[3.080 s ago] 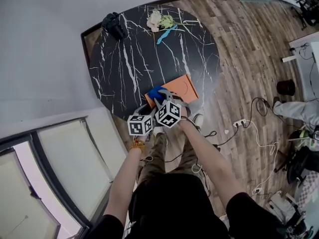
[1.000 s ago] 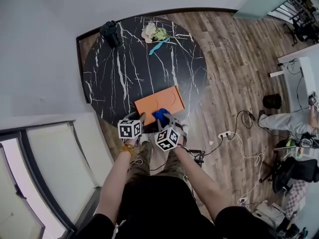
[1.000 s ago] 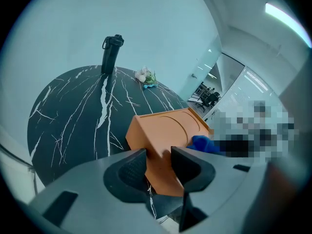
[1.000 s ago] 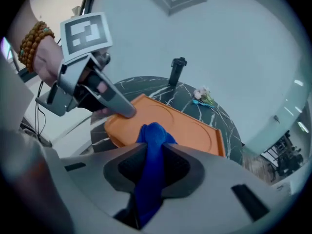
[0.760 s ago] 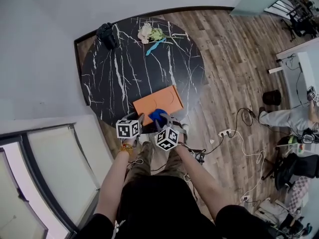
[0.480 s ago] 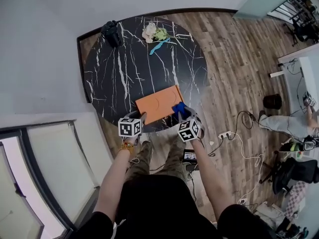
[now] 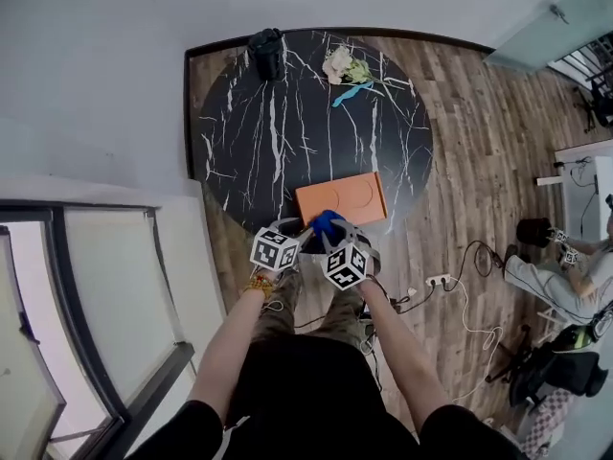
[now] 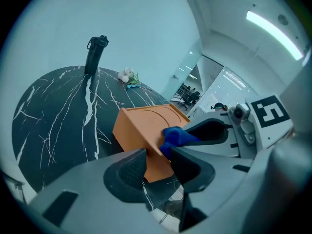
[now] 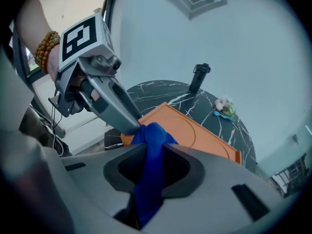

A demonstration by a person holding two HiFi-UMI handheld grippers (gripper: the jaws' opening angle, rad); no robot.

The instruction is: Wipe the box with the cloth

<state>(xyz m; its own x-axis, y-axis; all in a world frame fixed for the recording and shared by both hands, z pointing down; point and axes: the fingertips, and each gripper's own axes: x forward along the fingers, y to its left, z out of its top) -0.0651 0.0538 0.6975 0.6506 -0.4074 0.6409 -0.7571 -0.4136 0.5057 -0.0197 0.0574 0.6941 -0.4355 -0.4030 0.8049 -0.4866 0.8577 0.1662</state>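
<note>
A flat orange box (image 7: 342, 197) lies near the front edge of the round black marble table (image 7: 249, 132). In the left gripper view, the box's (image 8: 144, 126) near corner sits between the jaws of my left gripper (image 8: 158, 164). Those jaws have just been closing and appear to press on that corner. My right gripper (image 9: 153, 165) is shut on a blue cloth (image 9: 152, 136). It holds the cloth (image 7: 326, 222) against the box's near edge, right beside my left gripper (image 7: 293, 228). The right gripper's (image 7: 331, 232) pads are hidden by the cloth.
A black bottle (image 7: 268, 54) stands at the table's far edge, with a small bunch of flowers (image 7: 345, 65) and a blue ribbon beside it. Around the table is wooden floor with cables and a power strip (image 7: 439, 281). A person sits at far right (image 7: 565, 276).
Half a second ago the right gripper and cloth were at the box's near right corner. They have since swept back left along the near edge to the left gripper, which stayed at its corner.
</note>
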